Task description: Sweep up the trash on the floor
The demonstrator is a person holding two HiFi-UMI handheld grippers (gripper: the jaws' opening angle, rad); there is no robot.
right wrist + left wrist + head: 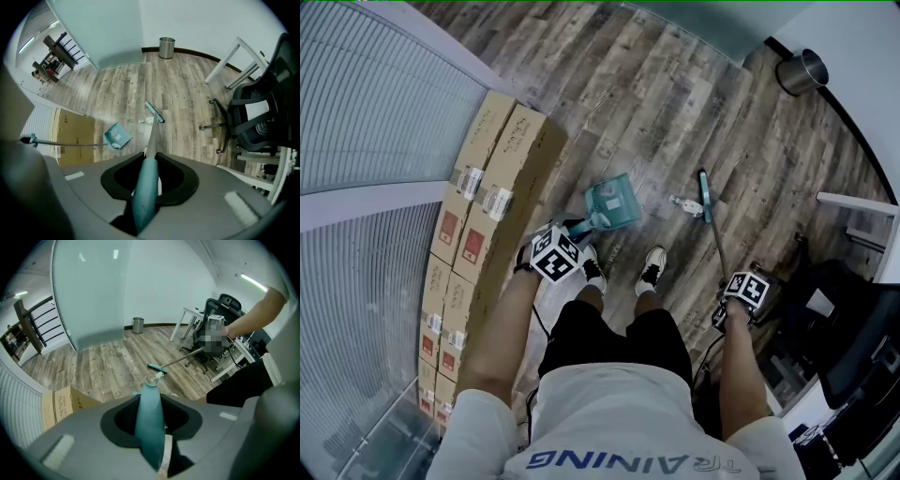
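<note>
We are at the sweeping step. Our left gripper (150, 425) is shut tight on the handle of the pan (614, 202), which sits low just in front of us. Our right gripper (145, 187) is shut tight on the broom (705, 195). The broom's head is down just beside the trash (682, 201), a small white bit near the pan's right side. Next, we think, we must brush the bit sideways into the pan and hold the pan flat. The floor (656, 84) is wood planks. Boxes (502, 159) line the left, a bin (802, 71) stands far off, and a chair (255, 112) is on the right.
</note>
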